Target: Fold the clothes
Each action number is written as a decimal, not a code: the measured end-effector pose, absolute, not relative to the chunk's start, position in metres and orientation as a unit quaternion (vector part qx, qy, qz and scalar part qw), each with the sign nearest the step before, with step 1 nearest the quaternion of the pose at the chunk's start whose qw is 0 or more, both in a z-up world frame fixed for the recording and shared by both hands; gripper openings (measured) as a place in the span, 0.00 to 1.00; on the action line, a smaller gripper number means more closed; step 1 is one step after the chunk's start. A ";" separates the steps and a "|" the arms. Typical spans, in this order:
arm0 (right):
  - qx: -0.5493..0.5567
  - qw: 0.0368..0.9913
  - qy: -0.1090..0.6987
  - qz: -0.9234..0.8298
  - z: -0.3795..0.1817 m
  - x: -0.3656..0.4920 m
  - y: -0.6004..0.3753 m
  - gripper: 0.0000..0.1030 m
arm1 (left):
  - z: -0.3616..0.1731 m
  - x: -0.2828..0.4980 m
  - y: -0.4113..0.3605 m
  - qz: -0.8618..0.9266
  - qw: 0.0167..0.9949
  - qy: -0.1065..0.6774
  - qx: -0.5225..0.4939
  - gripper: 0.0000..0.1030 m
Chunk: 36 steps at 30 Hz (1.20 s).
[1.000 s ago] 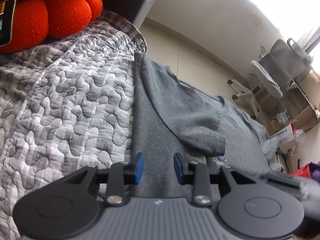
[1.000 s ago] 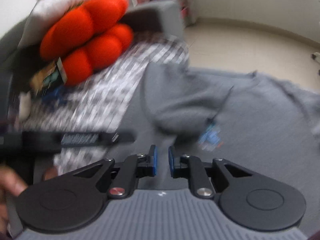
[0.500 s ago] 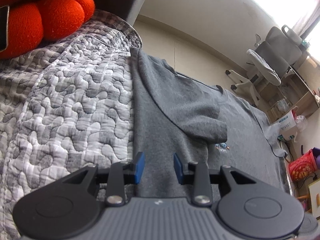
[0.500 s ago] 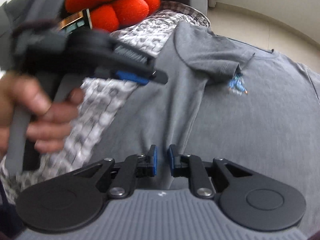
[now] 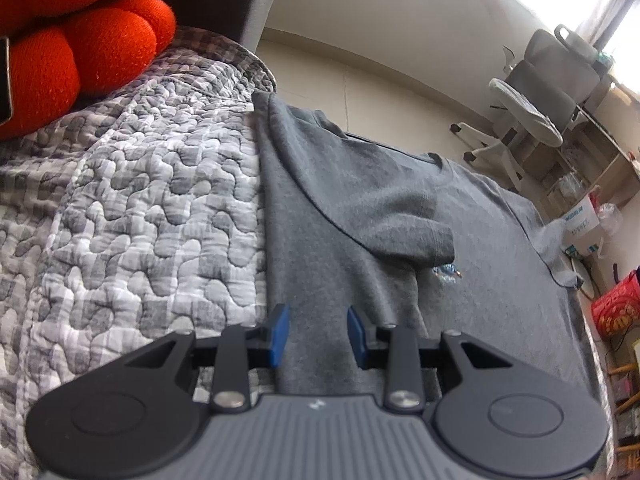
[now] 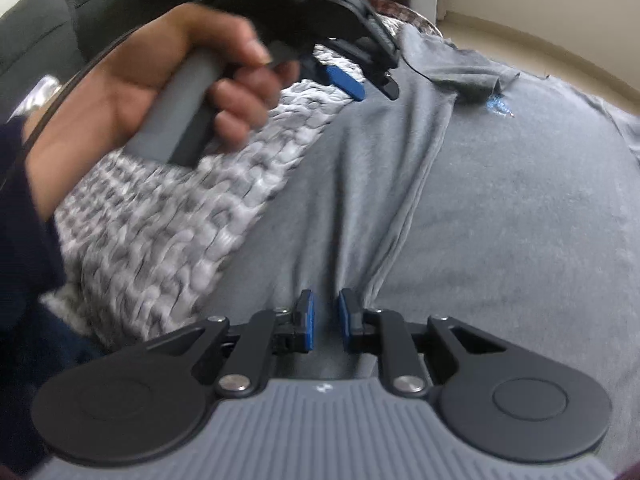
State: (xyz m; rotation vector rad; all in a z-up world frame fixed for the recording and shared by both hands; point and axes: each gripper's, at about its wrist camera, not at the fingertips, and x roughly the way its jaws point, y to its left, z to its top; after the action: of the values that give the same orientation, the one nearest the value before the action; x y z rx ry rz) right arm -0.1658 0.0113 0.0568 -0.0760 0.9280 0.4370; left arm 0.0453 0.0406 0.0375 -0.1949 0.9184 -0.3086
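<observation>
Nearest in the right wrist view, the right gripper (image 6: 324,322) is seen w/ its fingers (image 6: 307,320) set only a narrow gap apart; a ridge of the grey T-shirt (image 6: 500,220) runs up toward that gap, but whether cloth is actually pinched cannot be told, as the view there is blocked by the fingers themselves. Just beyond, to the left, the left gripper (image 6: 360,80) is held by a hand (image 6: 168,92) over the shirt's edge. In the left wrist view its fingers (image 5: 278,334) are shown partly open, approx. a third of the way, w/ nothing between them; only shirt fabric is seen below.

The T-shirt is spread flat on the quilted bed cover (image 5: 132,208), w/ one side already turned in: the sleeve (image 5: 384,216) is laid over the chest, its cuff beside a small blue print (image 5: 446,270). Farther off, a red cushion (image 5: 80,48) and an office chair (image 5: 536,96) are visible.

The step in hand is judged to be the side fold, partly done. For the next move, the folded edge probably needs to be gripped at two points, lower hem and upper part, and smoothed or carried across evenly so no wrinkle is trapped.
</observation>
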 end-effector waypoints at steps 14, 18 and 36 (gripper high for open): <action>-0.030 0.847 0.454 0.275 0.049 -0.207 0.038 0.19 | 0.038 0.040 0.035 -0.151 0.881 0.442 -0.070 0.34; -0.016 0.831 0.472 0.293 0.043 -0.212 0.038 0.19 | 0.039 0.040 0.035 -0.151 0.881 0.442 -0.070 0.34; 0.161 0.899 0.381 0.140 0.120 -0.182 -0.093 0.35 | 0.054 0.023 0.002 -0.188 0.888 0.417 -0.049 0.34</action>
State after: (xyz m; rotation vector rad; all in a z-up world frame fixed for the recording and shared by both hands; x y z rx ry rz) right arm -0.1825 -0.0935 0.1197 0.3326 0.7892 0.2905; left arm 0.0226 0.0023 0.0537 -0.1020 0.8677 -0.3914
